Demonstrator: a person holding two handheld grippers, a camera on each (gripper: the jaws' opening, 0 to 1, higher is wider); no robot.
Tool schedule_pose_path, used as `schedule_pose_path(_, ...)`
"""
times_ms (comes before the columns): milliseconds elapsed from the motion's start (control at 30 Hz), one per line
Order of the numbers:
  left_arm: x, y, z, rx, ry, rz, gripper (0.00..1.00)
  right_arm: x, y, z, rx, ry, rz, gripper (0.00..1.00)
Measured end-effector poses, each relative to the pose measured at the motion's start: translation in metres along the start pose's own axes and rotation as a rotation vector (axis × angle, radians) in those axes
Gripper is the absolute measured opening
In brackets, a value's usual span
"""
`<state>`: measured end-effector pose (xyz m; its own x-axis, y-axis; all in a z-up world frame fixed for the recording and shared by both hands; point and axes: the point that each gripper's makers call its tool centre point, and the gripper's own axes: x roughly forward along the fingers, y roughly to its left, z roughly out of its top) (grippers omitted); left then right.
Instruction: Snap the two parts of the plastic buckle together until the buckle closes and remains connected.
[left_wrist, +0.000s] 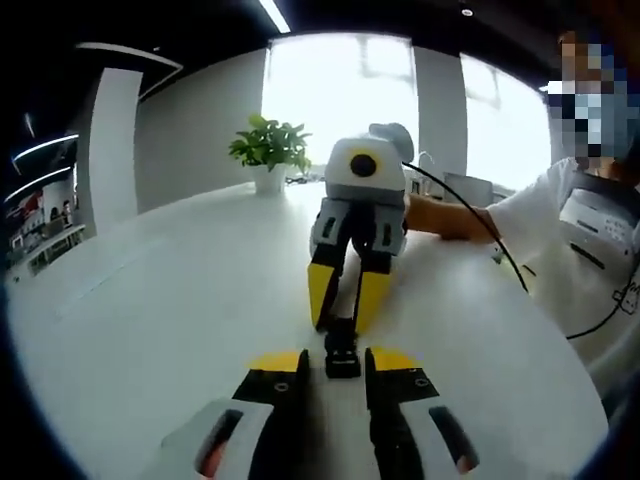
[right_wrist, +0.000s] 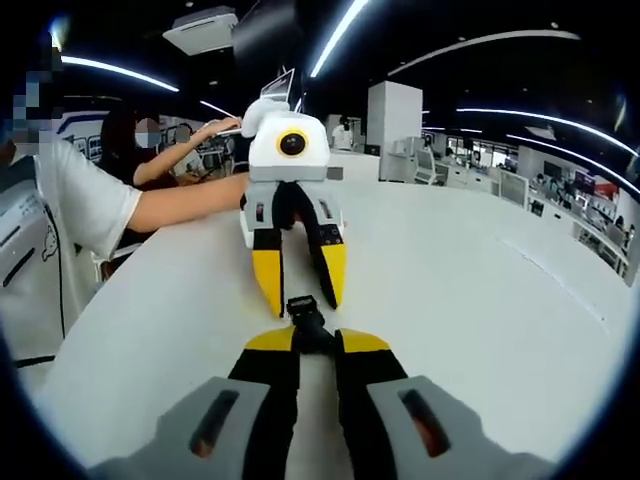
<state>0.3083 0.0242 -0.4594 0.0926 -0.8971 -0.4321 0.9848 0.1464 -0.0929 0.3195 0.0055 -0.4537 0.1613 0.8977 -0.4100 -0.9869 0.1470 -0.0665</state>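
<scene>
On the white table (left_wrist: 150, 300), the black plastic buckle (left_wrist: 342, 352) lies between the two grippers, which face each other tip to tip.

Left gripper view: the left gripper (left_wrist: 335, 362) rises from the bottom edge, its yellow-tipped jaws narrowly apart, with the near end of the buckle standing in the gap between the tips. Whether the jaws press on it cannot be told. The right gripper (left_wrist: 340, 320) comes down from beyond, its tips at the far end of the buckle.

Right gripper view: the right gripper (right_wrist: 316, 342) has its jaws drawn narrow, closed on the near end of the buckle (right_wrist: 305, 318). The left gripper (right_wrist: 300, 300) stands opposite, jaws somewhat apart, its tips flanking the far end.

A potted plant (left_wrist: 268, 150) stands at the far table edge. A person's arm (right_wrist: 175, 205) rests on the table beside the grippers.
</scene>
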Motion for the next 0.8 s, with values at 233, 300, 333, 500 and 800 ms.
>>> schedule_pose_path(233,-0.0064,-0.001,-0.0028,-0.027,0.002,0.018,0.26,-0.0022,-0.0006,-0.0011,0.009,-0.013,0.021,0.22)
schedule_pose_path(300,-0.0061,-0.001,-0.0033,-0.012,0.008,0.032,0.25,-0.0022,-0.0011,-0.001,0.008,-0.017,0.025,0.21)
schedule_pose_path(333,-0.0062,-0.0005,-0.0034,-0.007,0.01,0.036,0.24,-0.0023,-0.0011,-0.001,0.009,-0.018,0.026,0.2)
schedule_pose_path(500,-0.0063,0.0066,-0.0037,0.008,0.011,0.072,0.21,-0.0038,0.0012,-0.0014,0.006,-0.002,0.031,0.18)
schedule_pose_path(800,-0.0058,0.0059,-0.0033,0.008,0.007,0.065,0.18,-0.0043,0.0013,-0.0018,0.004,0.007,0.028,0.13)
